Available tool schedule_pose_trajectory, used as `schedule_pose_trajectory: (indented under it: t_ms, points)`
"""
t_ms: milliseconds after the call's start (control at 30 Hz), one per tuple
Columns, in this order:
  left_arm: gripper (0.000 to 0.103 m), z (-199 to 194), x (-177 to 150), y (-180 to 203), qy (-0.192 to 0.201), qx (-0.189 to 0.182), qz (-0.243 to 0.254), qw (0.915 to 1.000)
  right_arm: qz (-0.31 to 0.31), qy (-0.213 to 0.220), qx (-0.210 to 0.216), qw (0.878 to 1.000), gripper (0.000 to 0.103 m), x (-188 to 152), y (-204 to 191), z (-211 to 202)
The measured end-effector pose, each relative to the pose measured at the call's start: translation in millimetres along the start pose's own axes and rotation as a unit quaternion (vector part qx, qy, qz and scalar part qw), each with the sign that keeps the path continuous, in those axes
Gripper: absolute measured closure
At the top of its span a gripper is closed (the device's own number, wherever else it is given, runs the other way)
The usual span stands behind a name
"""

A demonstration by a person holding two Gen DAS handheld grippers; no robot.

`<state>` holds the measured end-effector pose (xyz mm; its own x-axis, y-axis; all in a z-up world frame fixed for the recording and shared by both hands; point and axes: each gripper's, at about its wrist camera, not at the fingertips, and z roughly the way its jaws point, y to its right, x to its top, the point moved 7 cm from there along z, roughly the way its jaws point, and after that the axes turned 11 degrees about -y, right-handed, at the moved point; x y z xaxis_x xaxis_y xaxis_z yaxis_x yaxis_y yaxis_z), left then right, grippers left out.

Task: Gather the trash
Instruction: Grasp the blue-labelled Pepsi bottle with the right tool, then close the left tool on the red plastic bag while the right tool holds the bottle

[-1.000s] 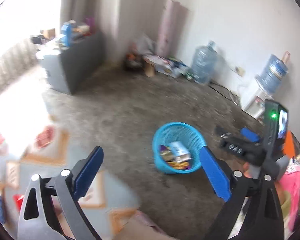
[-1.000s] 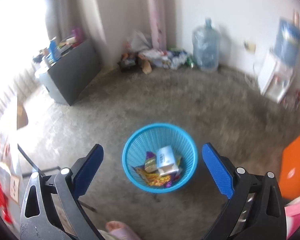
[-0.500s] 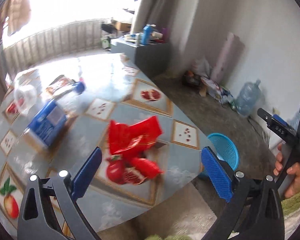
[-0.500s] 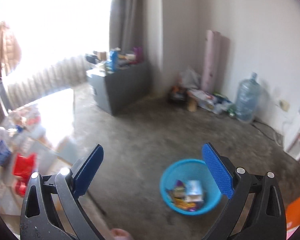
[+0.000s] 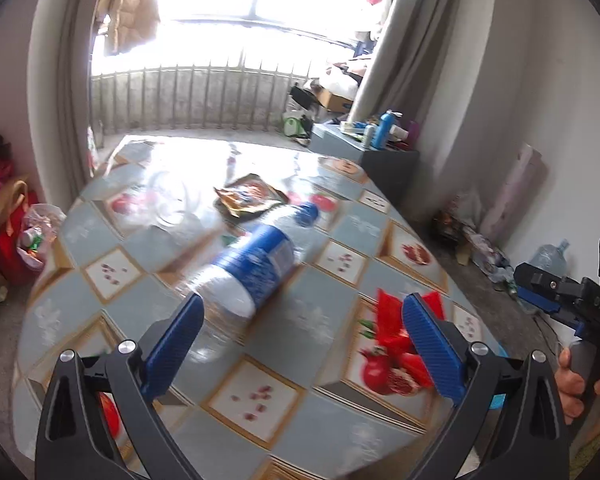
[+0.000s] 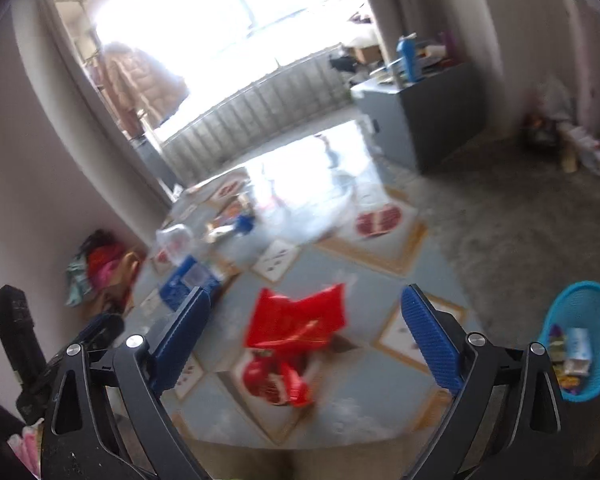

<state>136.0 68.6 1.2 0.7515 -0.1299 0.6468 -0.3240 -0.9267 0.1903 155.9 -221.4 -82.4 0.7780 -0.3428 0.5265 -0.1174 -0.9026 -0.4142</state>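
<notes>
Hovering: left tongs (image 5: 300, 344) wide | bottle (image 5: 256, 268) | right tongs (image 6: 304, 340) wide | red wrapper (image 6: 296, 320)

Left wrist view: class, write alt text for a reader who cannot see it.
Open blue-padded tongs hang over a patterned table, framing a plastic bottle lying on its side. A red wrapper lies right of it, a brown snack packet beyond.

Bare bench (image 5: 300, 308) lay open between the bottle (image 5: 256, 264) and the red wrapper (image 6: 296, 320) (both blurred). Beyond the bottle a brown packet (image 5: 248, 196) blocked the far side; the basket (image 6: 584, 340) stood clear on the floor.
</notes>
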Motion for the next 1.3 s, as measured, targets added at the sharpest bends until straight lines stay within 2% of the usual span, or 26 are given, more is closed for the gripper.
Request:
schedule_pose_trajectory:
  t_ms: [100,233,300,400,567,667,833,900,1033,1300]
  points:
    - [0.006,6,13,-24,0.009,0.010,-0.009,0.9999,-0.001,-0.054,0.059,0.997,0.019,3,-43,36]
    - [0.006,23,31,-53,0.005,0.005,-0.033,0.9994,0.020,-0.112,0.105,0.988,0.026,13,-76,76]
    - [0.010,36,37,-65,-0.007,0.000,-0.044,0.9990,0.039,-0.134,0.124,0.983,0.028,19,-86,92]
    - [0.023,55,44,-79,-0.031,-0.016,-0.055,0.9979,0.068,-0.170,0.139,0.973,0.031,26,-95,121]
    - [0.053,84,44,-100,-0.083,-0.024,-0.086,0.9925,0.089,-0.213,0.137,0.963,0.032,21,-102,152]
    - [0.066,98,38,-105,-0.115,-0.045,-0.098,0.9874,0.091,-0.228,0.133,0.960,0.032,18,-106,163]
    - [0.078,106,26,-101,-0.151,-0.089,-0.116,0.9775,0.098,-0.242,0.135,0.956,0.032,11,-108,165]
    - [0.079,109,20,-97,-0.164,-0.102,-0.117,0.9742,0.101,-0.247,0.134,0.954,0.032,9,-108,168]
    - [0.086,110,14,-92,-0.171,-0.106,-0.115,0.9728,0.124,-0.257,0.149,0.947,0.042,6,-105,173]
    - [0.088,92,9,-63,-0.175,-0.123,-0.103,0.9715,0.124,-0.240,0.169,0.948,0.045,10,-95,146]
